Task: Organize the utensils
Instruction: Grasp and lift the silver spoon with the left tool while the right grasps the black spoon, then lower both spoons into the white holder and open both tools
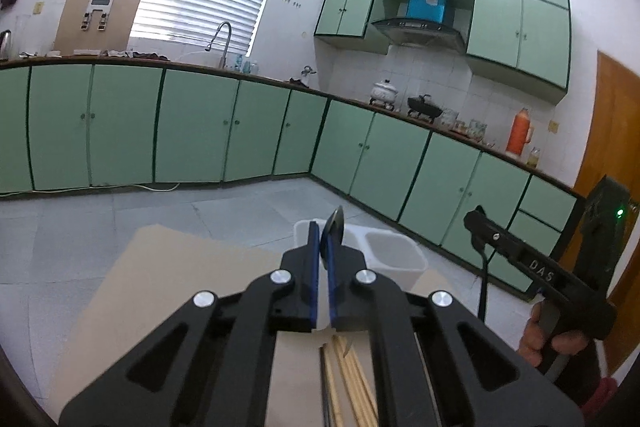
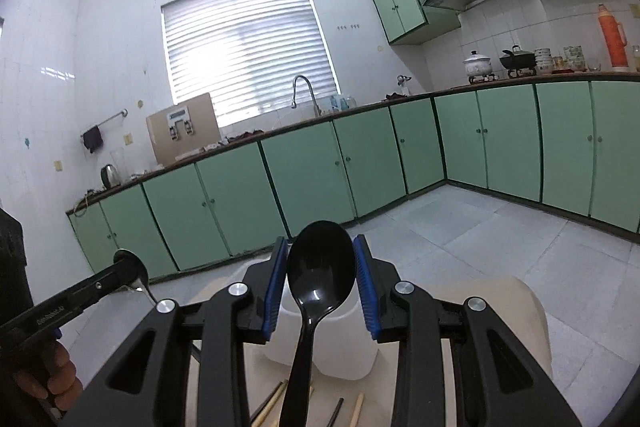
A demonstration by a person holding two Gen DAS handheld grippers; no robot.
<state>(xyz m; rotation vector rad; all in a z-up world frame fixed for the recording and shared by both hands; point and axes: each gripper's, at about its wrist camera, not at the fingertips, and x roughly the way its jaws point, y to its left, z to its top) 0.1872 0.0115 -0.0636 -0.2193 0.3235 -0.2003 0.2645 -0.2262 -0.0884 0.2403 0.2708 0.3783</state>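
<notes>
- The left gripper [image 1: 323, 247] is clamped shut on a metal spoon [image 2: 136, 273], its bowl poking up past the fingertips. It is held edge-on from its own camera, presumably so the handle hangs down, ready to drop.
- The right gripper [image 2: 321, 281] has a black spoon [image 2: 320, 267] standing bowl-up between its blue pads [image 2: 362, 283]. Whether the pads actually pinch it I cannot tell; a gap shows on each side of the bowl.
- Both spoons hover above the white two-compartment holder [image 1: 394, 259] on the cardboard-covered table [image 1: 168, 283], which looks like their destination.
- Wooden chopsticks [image 1: 352, 379] lie loose on the cardboard, near the holder, unsorted.
- Raising each spoon upright suits lowering it handle-first into a compartment.
</notes>
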